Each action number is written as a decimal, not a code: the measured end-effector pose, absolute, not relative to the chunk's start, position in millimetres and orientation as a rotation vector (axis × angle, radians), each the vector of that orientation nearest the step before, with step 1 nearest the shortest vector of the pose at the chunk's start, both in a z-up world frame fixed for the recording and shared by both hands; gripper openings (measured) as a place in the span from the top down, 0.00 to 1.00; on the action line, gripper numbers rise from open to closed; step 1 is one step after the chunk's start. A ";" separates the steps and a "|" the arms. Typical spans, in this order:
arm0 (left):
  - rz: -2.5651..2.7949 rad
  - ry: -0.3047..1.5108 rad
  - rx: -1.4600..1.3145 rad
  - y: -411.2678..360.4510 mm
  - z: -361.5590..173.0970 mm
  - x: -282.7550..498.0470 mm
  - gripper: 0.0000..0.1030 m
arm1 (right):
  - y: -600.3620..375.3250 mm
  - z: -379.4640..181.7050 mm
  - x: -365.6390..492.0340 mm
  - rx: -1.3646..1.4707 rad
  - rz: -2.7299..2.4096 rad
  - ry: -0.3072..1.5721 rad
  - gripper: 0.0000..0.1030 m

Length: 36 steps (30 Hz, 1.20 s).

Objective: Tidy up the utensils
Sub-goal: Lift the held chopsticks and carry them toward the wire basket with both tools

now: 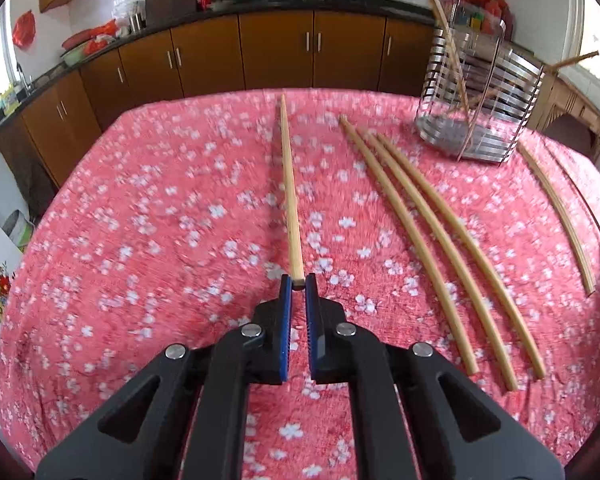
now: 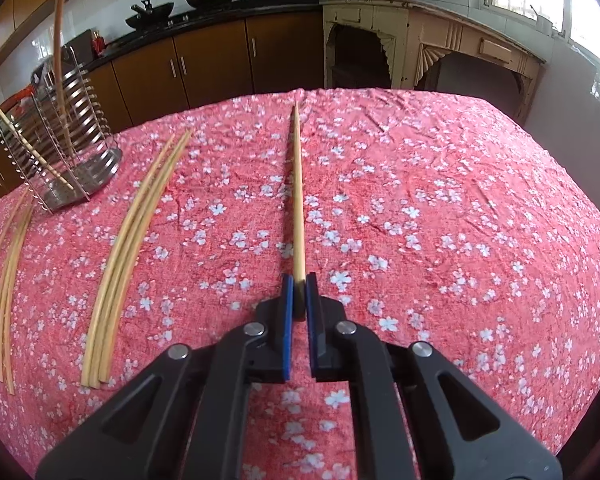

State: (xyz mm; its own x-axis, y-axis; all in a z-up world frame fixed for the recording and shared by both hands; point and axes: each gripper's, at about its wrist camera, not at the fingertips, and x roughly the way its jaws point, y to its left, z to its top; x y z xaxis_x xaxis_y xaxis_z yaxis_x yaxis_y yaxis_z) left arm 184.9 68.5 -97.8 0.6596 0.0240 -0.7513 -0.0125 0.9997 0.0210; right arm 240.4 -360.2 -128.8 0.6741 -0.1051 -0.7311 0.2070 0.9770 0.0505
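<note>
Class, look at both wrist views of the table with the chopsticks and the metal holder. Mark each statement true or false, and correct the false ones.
1. Each gripper is closed on a chopstick. True: left gripper on its chopstick; right gripper on its chopstick.
2. The metal holder is empty. False: chopsticks stand in it.
3. The tablecloth is plain blue. False: pink with white flowers.
4. Three loose chopsticks lie right of the left gripper. True.

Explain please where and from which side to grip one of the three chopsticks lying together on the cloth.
Grip the outermost of the three chopsticks at its thick near end, coming from above with jaws across its width. They lie flat and close together on the tablecloth, so the middle one likely offers no finger room.
</note>
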 end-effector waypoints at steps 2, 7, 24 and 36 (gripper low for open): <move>0.026 0.811 0.018 72.1 -86.3 177.2 0.94 | -359.9 -115.9 230.0 0.113 -0.186 0.767 0.93; 0.029 0.676 -0.001 79.7 -45.0 160.3 0.94 | -361.2 -77.6 209.2 0.102 -0.190 0.641 0.93; 0.095 0.369 -0.086 100.2 61.1 170.3 0.94 | -358.8 29.6 214.3 0.123 -0.153 0.352 0.93; 0.080 0.329 -0.128 103.7 85.1 173.3 0.94 | -354.4 67.5 206.9 0.136 -0.087 0.299 0.93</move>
State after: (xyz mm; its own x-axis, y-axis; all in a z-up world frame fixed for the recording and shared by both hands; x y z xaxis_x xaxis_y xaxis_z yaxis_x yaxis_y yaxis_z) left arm 173.3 103.7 85.1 0.9434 0.0572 -0.3266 -0.0990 0.9887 -0.1126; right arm 206.9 -354.4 67.5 0.9520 -0.0649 -0.2992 0.1051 0.9871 0.1205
